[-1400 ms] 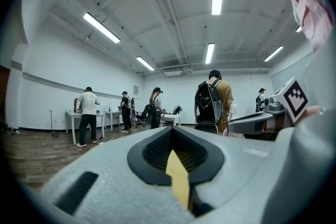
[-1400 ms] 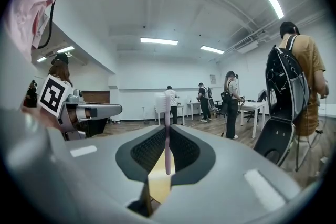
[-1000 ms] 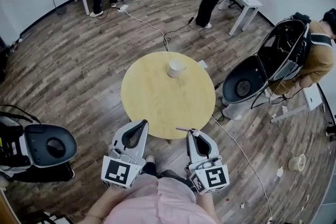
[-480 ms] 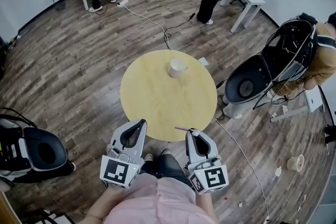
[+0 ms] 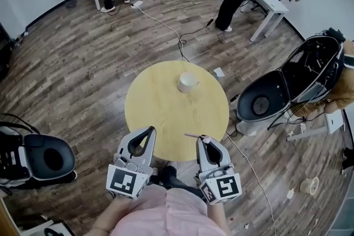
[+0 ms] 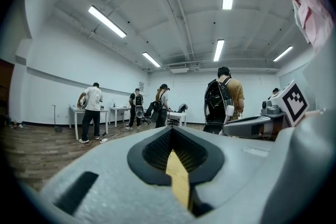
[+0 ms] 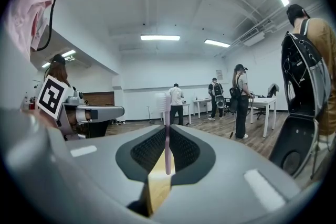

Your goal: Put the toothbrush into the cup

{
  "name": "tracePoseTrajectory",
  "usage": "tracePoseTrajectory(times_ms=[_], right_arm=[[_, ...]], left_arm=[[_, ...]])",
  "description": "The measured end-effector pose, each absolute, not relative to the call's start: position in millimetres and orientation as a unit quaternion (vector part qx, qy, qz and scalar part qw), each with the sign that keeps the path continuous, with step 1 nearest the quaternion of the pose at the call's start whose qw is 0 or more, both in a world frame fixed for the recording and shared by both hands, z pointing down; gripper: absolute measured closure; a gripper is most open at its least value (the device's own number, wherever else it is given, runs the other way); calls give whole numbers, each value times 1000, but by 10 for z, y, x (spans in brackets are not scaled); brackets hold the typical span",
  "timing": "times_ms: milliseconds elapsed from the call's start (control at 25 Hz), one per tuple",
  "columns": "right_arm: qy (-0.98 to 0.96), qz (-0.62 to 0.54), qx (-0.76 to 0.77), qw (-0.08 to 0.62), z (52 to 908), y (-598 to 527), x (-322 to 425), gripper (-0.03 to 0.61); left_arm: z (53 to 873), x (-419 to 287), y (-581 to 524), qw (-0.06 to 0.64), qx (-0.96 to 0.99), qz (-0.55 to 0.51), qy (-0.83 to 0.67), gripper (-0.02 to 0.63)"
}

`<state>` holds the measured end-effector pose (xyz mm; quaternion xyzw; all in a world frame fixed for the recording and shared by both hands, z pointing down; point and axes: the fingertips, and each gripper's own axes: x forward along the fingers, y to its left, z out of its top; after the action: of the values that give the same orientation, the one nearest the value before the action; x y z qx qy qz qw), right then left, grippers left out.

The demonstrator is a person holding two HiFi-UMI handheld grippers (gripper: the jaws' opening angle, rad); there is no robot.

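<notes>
A white cup point(image 5: 187, 81) stands upright near the far edge of the round yellow table point(image 5: 166, 119). My right gripper point(image 5: 203, 140) hovers over the table's near edge, shut on a pink toothbrush point(image 5: 193, 136) whose end sticks out to the left. In the right gripper view the toothbrush point(image 7: 167, 136) stands upright between the jaws, white bristles on top. My left gripper point(image 5: 148, 131) is beside it over the near edge, shut with nothing in it. In the left gripper view the left gripper point(image 6: 172, 134) shows only a sliver of yellow table in its gap.
A black shell-shaped chair point(image 5: 47, 157) stands at the left and a larger one point(image 5: 265, 99) at the right of the table. A cable point(image 5: 177, 36) runs over the wooden floor behind it. Several people stand by white tables point(image 5: 268, 5) at the back.
The table and cup have slid lower in the head view, so both grippers now reach over the table's near edge. The toothbrush stays held in the right gripper.
</notes>
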<state>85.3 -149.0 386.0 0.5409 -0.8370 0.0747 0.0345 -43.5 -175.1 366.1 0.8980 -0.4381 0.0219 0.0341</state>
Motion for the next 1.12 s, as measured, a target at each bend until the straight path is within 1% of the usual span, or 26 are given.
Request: tracePoseTrajectory(times_ms=[560,1120], right_arm=[[-859,71,506,32,3922,-1782,1364,554],[-861,77,501,38,4038,-1800,1314,554]], left_arm=[[3658,60,-1968,25,880,18,-474,617],[3762,46,-2002,28,879,15,-475,617]])
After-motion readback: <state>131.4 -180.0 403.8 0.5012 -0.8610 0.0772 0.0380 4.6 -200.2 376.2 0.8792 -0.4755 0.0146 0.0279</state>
